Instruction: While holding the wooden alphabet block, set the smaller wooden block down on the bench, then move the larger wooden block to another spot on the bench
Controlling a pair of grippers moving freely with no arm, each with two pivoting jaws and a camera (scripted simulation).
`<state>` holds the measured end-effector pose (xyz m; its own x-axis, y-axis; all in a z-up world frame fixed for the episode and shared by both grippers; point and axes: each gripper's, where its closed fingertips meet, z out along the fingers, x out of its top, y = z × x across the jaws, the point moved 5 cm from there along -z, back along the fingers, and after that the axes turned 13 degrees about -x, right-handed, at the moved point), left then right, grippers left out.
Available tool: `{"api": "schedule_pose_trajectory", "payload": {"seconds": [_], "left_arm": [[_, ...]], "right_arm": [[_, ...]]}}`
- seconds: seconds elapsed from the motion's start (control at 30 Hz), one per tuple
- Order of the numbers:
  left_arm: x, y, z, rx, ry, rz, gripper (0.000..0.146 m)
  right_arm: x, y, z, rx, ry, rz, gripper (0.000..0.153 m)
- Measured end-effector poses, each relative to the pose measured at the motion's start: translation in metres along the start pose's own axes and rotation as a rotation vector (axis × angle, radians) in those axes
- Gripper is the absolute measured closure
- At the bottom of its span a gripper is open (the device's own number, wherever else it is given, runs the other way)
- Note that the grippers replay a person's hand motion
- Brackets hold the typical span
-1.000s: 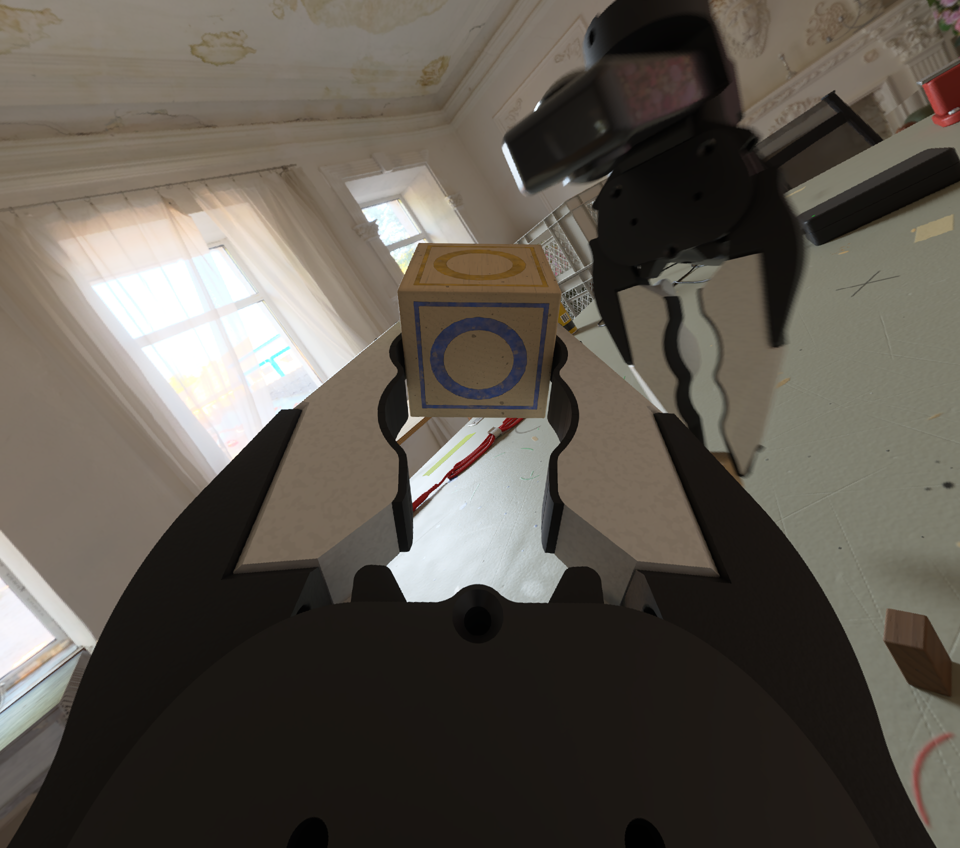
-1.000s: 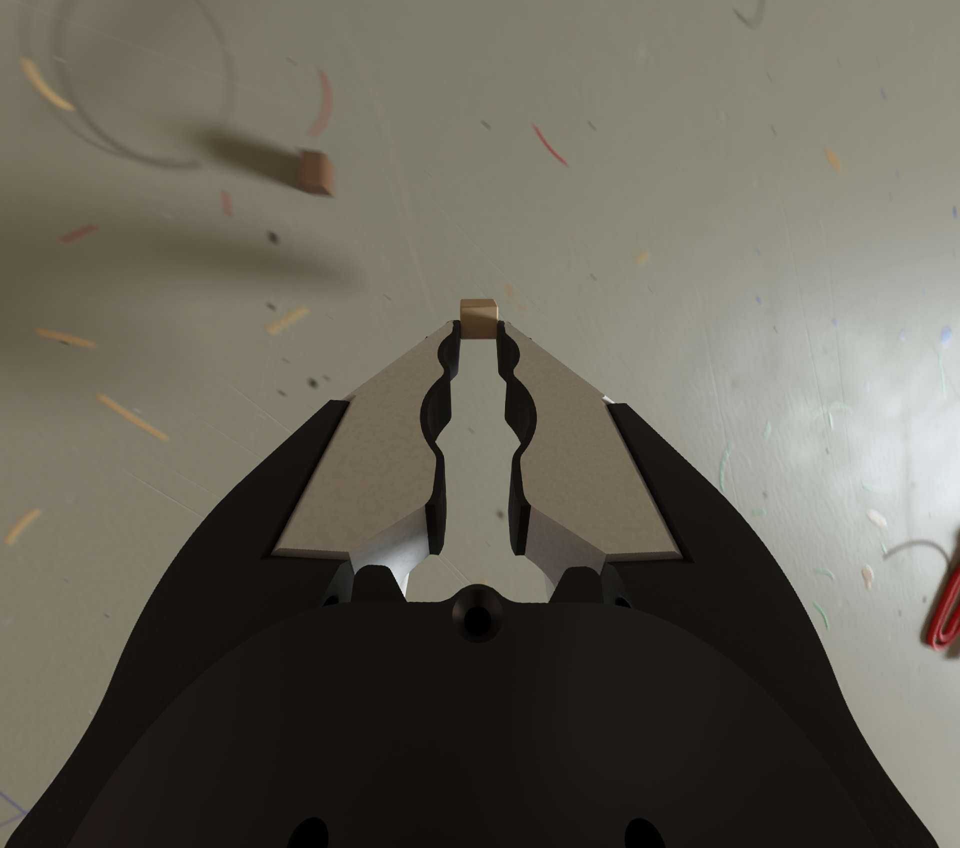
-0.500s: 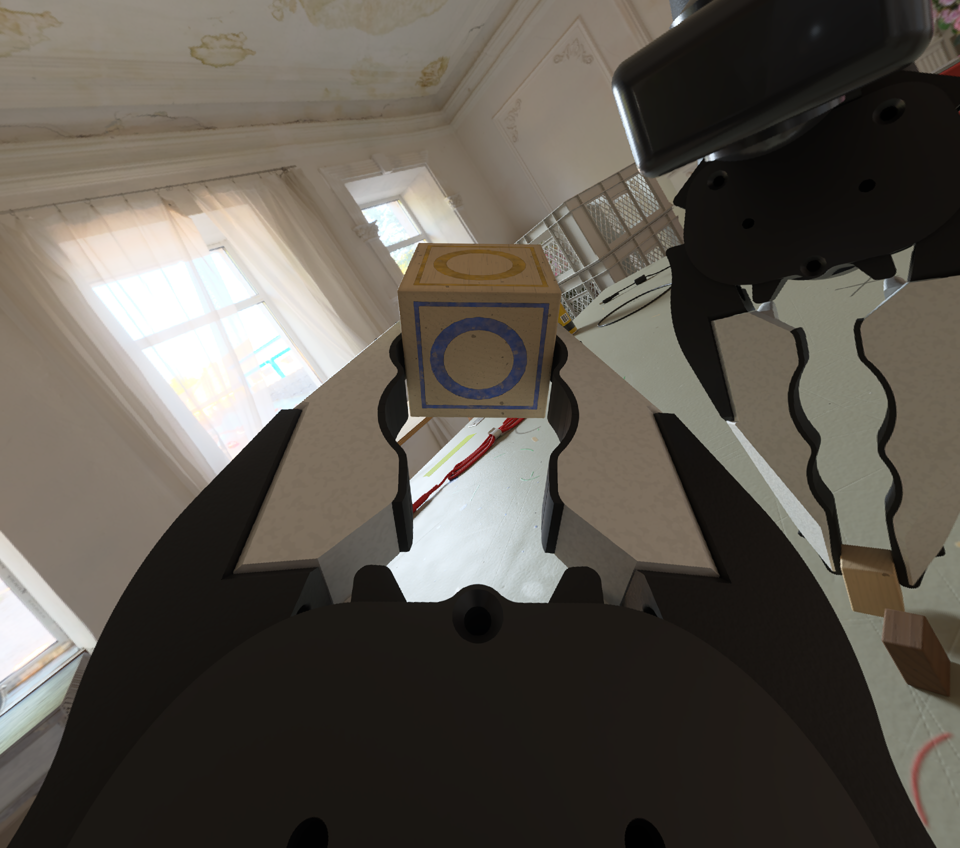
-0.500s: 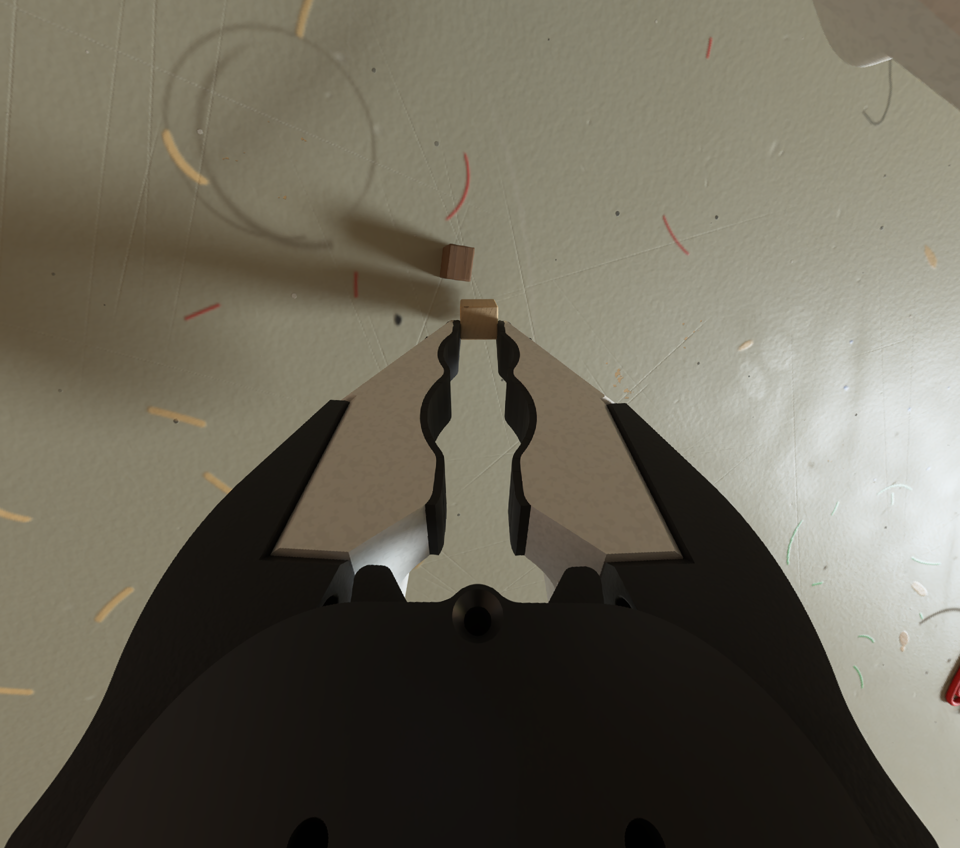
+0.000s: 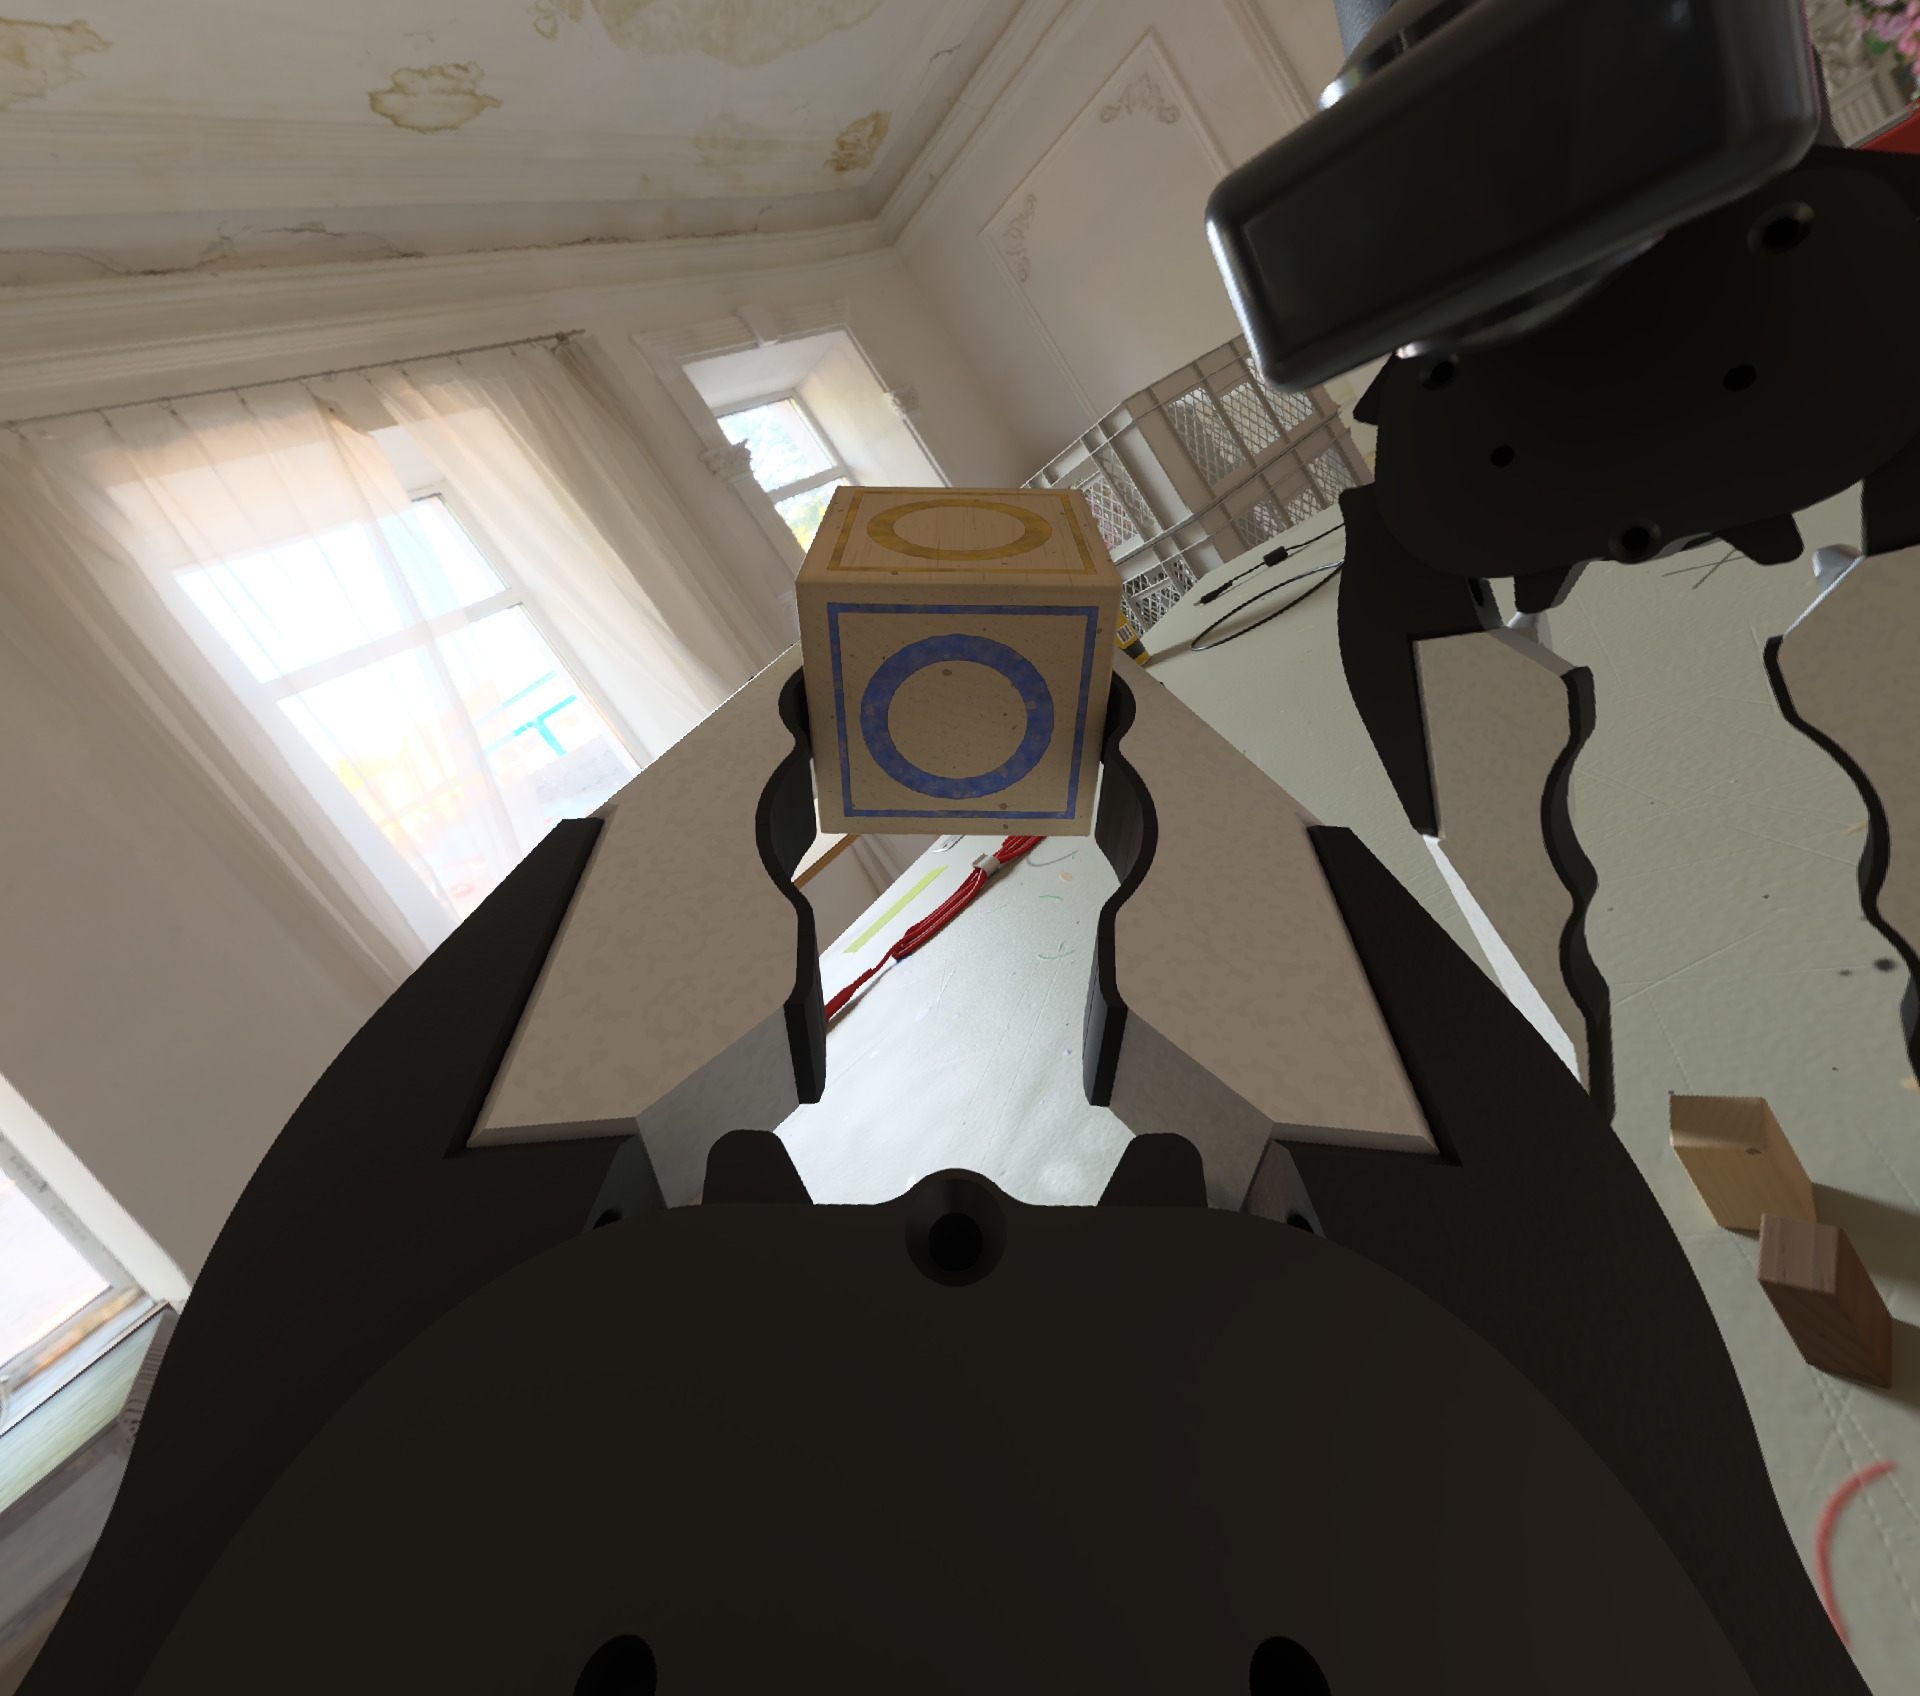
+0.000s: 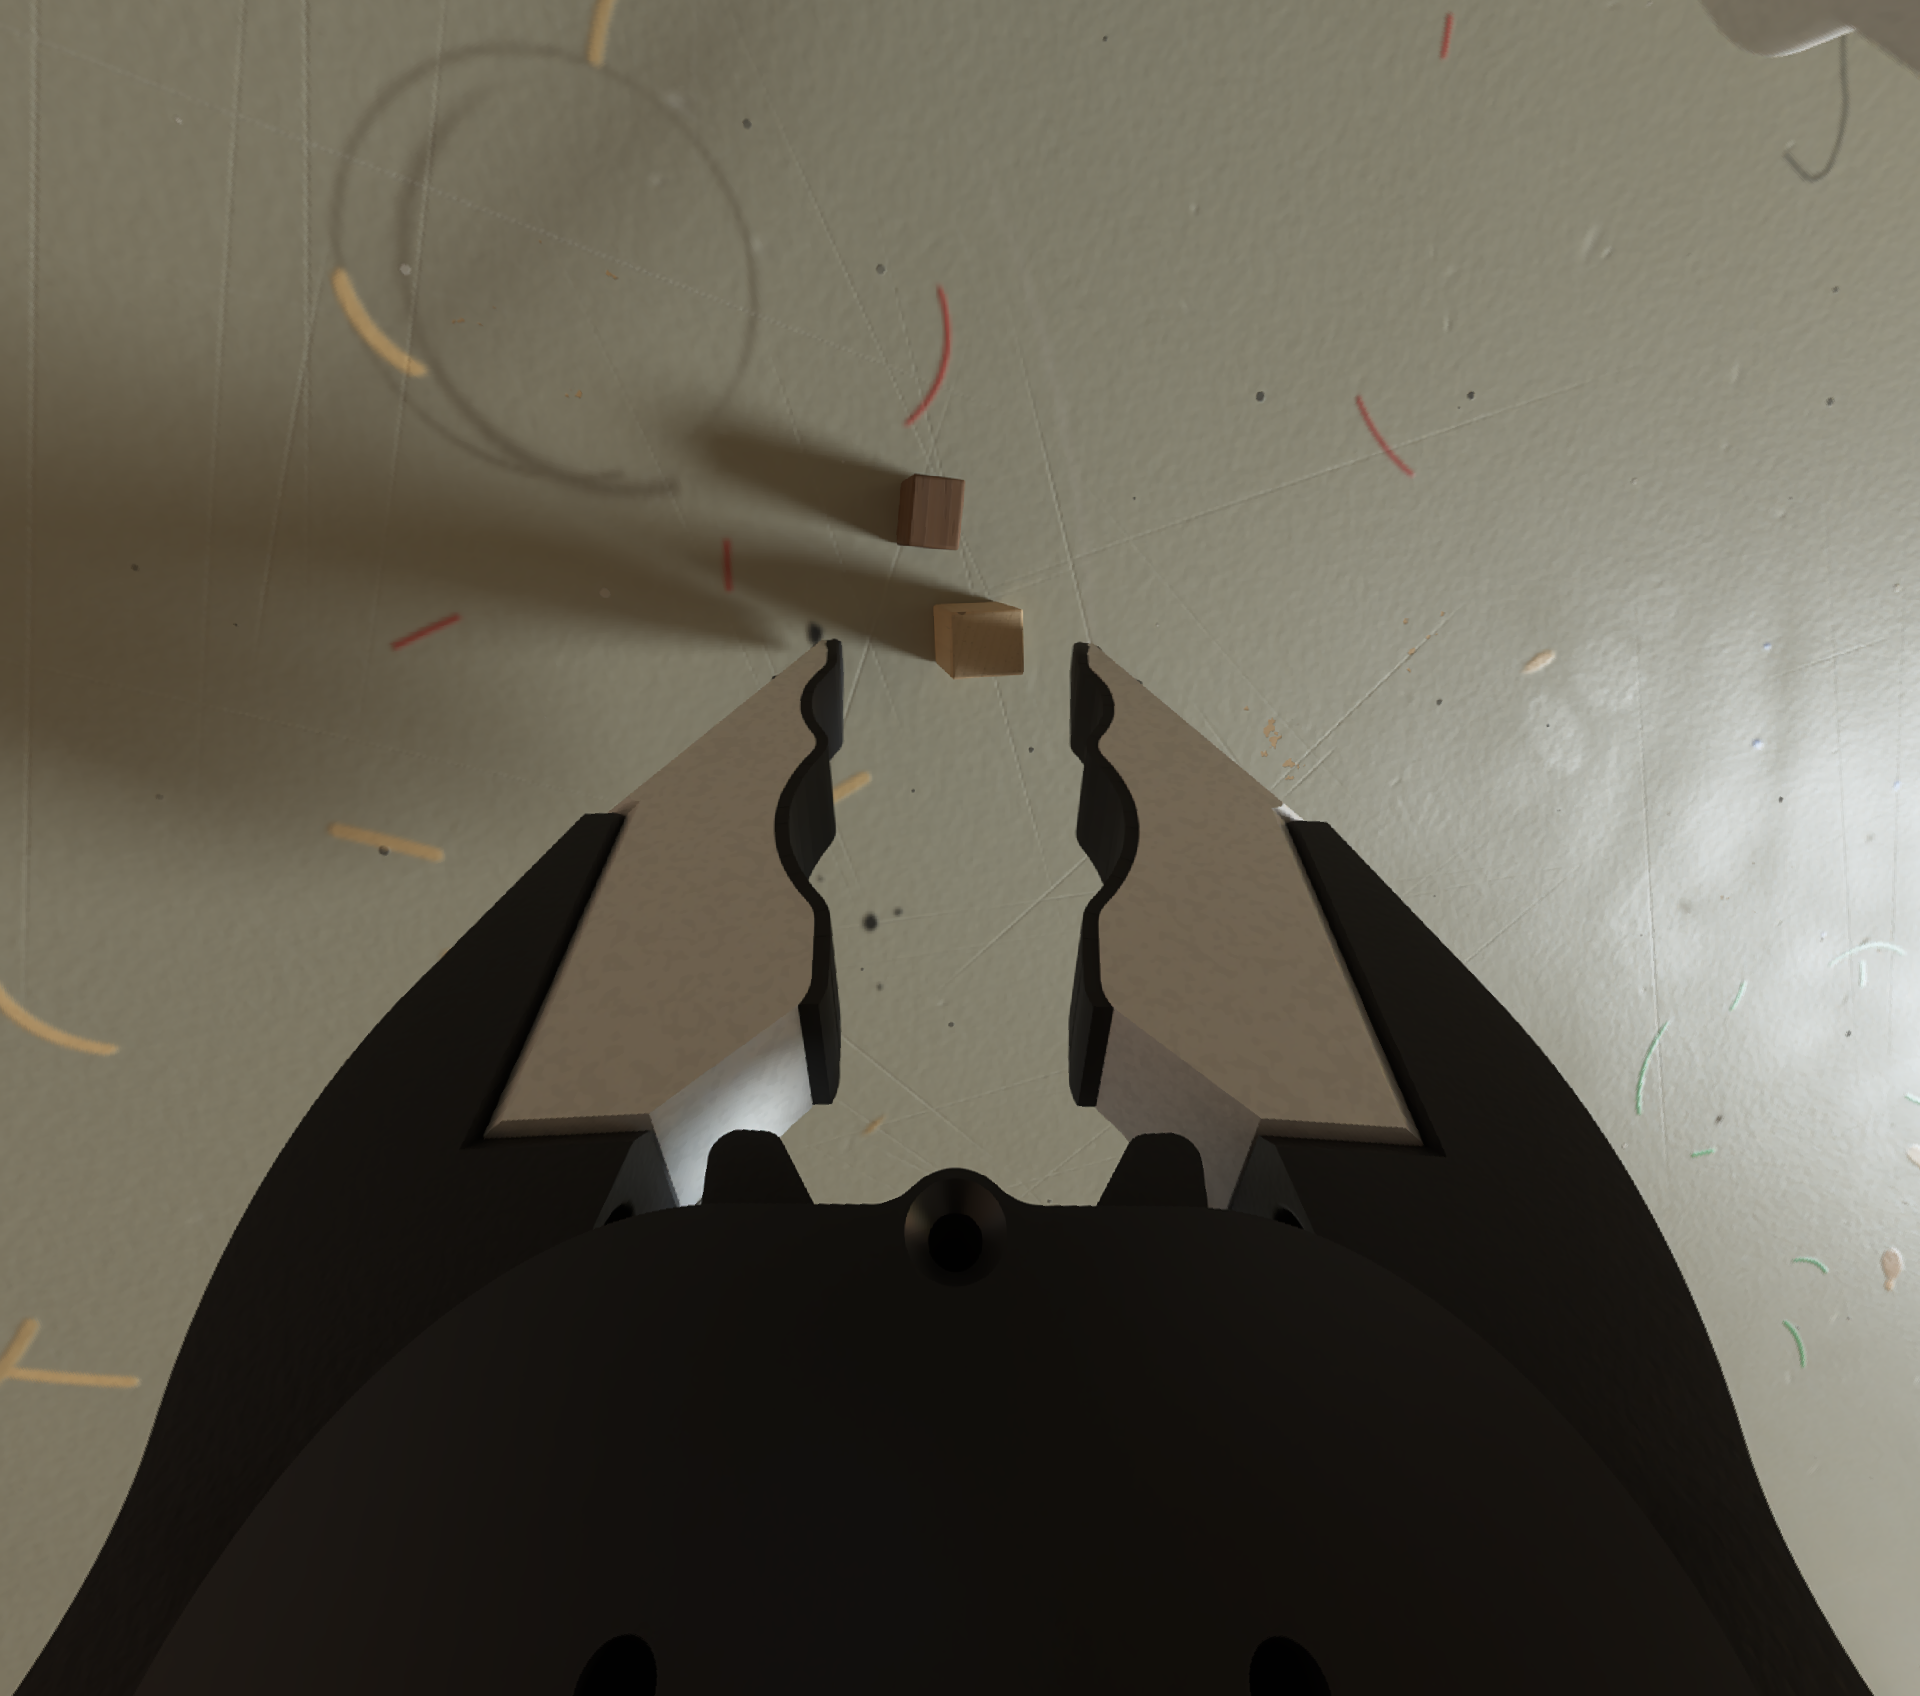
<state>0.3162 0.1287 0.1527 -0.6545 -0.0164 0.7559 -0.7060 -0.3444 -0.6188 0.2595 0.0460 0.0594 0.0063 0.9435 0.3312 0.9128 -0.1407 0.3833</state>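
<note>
Three blocks counted; two grippers counted. Left gripper (image 5: 954, 753) clamped on one alphabet block (image 5: 956, 690), held in the air with blue-ringed face toward camera, yellow-ringed face above. Right gripper (image 6: 956, 659) with jaws spread wide, gripping nothing, poised over bench (image 6: 1351, 244). One pale block (image 6: 979, 638) resting on bench just beyond the fingertips, touching neither; one dark block (image 6: 930, 512) just beside it, apart. Two windows (image 5: 395, 659) noted behind; one red cable (image 5: 935, 908) lying on bench.
</note>
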Motion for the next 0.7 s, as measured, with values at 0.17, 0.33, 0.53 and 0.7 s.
{"api": "schedule_pose_trajectory", "payload": {"seconds": [0.17,0.33,0.53,0.7], "left_arm": [[0.000,0.000,0.000,0.001,0.000,0.001,0.094],[0.000,0.000,0.000,0.002,0.001,0.001,0.094],[0.000,-0.001,0.000,0.004,0.002,0.003,0.094],[0.000,0.000,0.000,0.002,0.001,0.005,0.094]], "right_arm": [[0.000,0.001,-0.011,-0.024,0.052,0.050,0.099],[-0.026,0.026,-0.027,-0.110,0.040,0.123,0.095],[-0.082,0.097,-0.036,-0.229,0.010,0.319,0.100],[-0.121,0.142,-0.015,-0.230,-0.031,0.485,0.106]]}}
